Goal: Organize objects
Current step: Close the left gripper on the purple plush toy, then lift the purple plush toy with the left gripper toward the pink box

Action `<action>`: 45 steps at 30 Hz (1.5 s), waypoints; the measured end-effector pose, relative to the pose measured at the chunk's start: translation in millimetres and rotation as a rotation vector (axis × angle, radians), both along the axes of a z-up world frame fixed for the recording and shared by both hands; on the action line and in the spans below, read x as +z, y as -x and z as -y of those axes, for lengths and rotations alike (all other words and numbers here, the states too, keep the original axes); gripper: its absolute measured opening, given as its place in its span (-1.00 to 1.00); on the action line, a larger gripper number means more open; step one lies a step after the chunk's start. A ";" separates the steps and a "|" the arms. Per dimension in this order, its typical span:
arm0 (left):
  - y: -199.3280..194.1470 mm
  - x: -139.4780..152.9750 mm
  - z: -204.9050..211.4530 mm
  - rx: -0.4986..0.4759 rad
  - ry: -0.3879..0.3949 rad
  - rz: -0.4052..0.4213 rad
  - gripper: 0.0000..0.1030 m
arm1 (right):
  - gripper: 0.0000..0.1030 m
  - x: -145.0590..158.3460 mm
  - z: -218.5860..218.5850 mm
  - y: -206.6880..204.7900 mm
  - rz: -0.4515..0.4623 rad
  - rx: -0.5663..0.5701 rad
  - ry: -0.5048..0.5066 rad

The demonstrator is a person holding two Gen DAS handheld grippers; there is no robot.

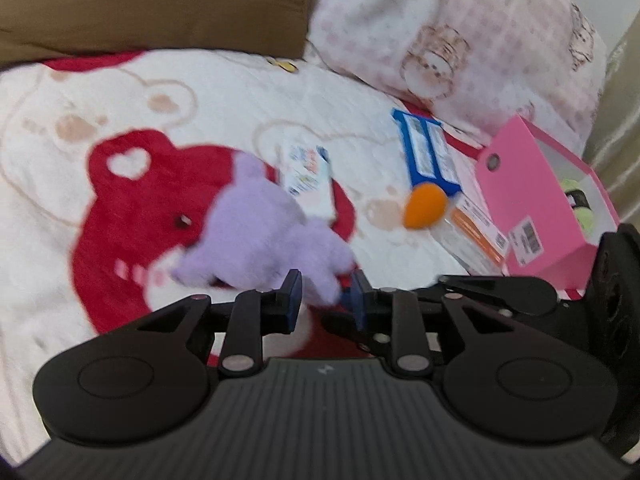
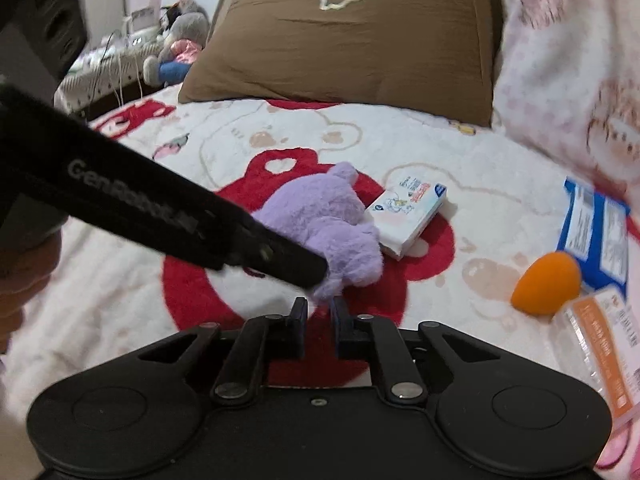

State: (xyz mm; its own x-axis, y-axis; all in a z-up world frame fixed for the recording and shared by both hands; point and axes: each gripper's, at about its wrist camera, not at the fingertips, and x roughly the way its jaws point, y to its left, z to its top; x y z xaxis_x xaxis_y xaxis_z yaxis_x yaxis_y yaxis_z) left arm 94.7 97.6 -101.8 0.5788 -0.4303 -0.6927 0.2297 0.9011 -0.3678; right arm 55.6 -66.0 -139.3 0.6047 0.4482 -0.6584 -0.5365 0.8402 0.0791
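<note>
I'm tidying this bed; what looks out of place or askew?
The pink box sits tipped on its side. The orange sponge lies loose against the blue carton, and the purple plush sprawls mid-blanket.

Bed blanket (image 1: 248, 96): white, large red bear shapes, beige outlined bears. Plush toy (image 1: 260, 228): pale lilac, plain. Sponge (image 1: 424, 205): solid orange. Open box (image 1: 532, 192): pink outside, white inside (yellow-green items within, too blurred to name). Flat packet (image 1: 426, 152): blue with white panels. Small carton (image 2: 408, 212): white, blue and red print. Left pillow (image 2: 352, 32): brown, cream cloud outline. Right pillow (image 1: 452, 28): pale pink, faint bear print. Hand-held grippers: black.
</note>
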 end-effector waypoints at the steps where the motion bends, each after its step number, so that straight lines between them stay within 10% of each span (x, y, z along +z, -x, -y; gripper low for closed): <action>1: -2.0 1.5 -4.1 0.014 -0.010 0.008 -0.41 | -0.49 1.4 1.6 -2.2 -0.013 -0.011 -0.021; 11: -19.3 -1.9 -41.1 0.127 0.000 -0.020 -0.02 | -0.05 2.1 4.7 -32.3 -0.159 -0.091 -0.179; 29: -17.2 -22.6 -21.3 0.063 -0.048 0.053 -0.16 | -0.43 -5.6 -0.1 -35.8 -0.066 -0.158 -0.110; 45: 15.6 -22.8 11.6 -0.017 0.141 -0.153 -0.19 | -0.21 21.1 39.1 6.7 -0.098 -0.092 -0.018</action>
State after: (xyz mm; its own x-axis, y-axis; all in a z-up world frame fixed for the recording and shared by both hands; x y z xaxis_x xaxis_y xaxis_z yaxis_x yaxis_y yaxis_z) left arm 79.1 86.1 -124.6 0.4631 -0.5381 -0.7043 0.1767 0.8347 -0.5216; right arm 48.9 -105.1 -118.2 0.5770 0.4064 -0.7085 -0.4463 0.8833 0.1432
